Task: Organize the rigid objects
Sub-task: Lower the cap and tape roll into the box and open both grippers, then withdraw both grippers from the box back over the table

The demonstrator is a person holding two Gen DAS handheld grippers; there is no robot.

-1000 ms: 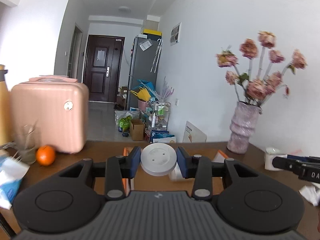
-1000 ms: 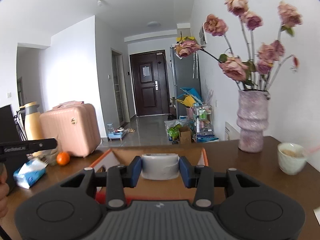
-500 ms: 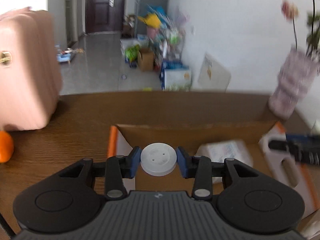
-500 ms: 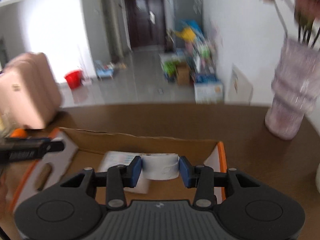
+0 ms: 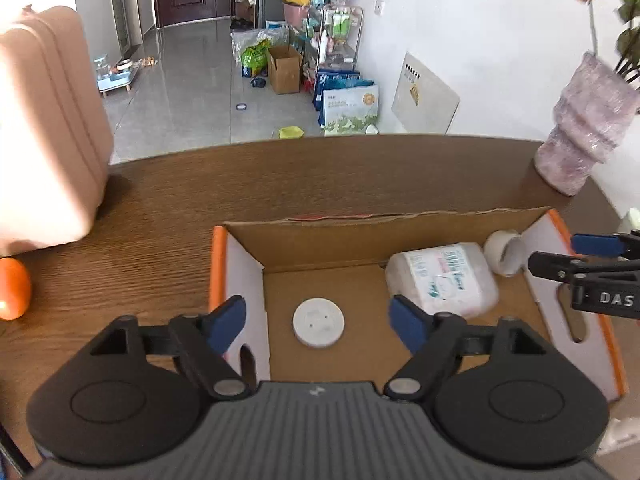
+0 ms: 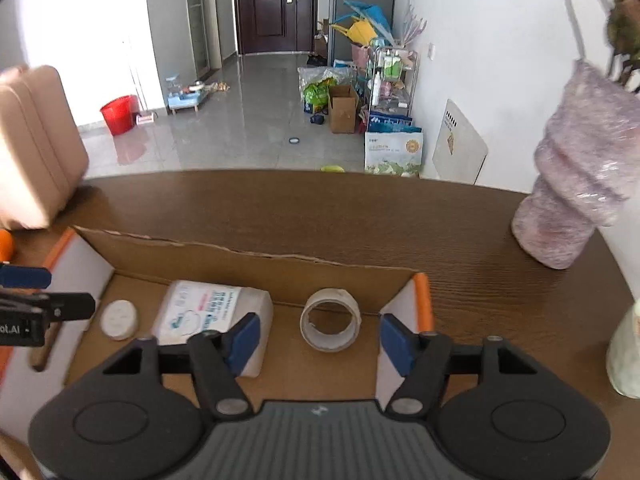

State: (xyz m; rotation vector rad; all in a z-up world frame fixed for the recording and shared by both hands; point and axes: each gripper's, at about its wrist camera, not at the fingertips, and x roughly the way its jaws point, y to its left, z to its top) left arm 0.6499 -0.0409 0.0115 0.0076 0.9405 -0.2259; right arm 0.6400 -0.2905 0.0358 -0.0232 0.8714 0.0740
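Observation:
An open cardboard box (image 5: pixel 372 232) with orange-edged white flaps sits on the brown table. A white round disc (image 5: pixel 318 322) lies on the box floor, below my open, empty left gripper (image 5: pixel 319 322). A tape roll (image 6: pixel 330 325) lies in the box's right end, below my open, empty right gripper (image 6: pixel 320 338). A white wrapped pack (image 5: pixel 442 280) lies between them. In the right wrist view the disc (image 6: pixel 118 319) and pack (image 6: pixel 212 312) show at left. The tape roll (image 5: pixel 503 252) shows at the box's right in the left wrist view.
A pink suitcase (image 5: pixel 44 132) and an orange (image 5: pixel 14 289) stand at the table's left. A mauve vase (image 6: pixel 576 204) with flowers stands at the right, and a white cup (image 6: pixel 626 354) near the right edge. The table's far edge drops to the hallway floor.
Both grippers tilted down over the box and opened. The left let go of the white disc and the right let go of the tape roll; both now lie in the box.

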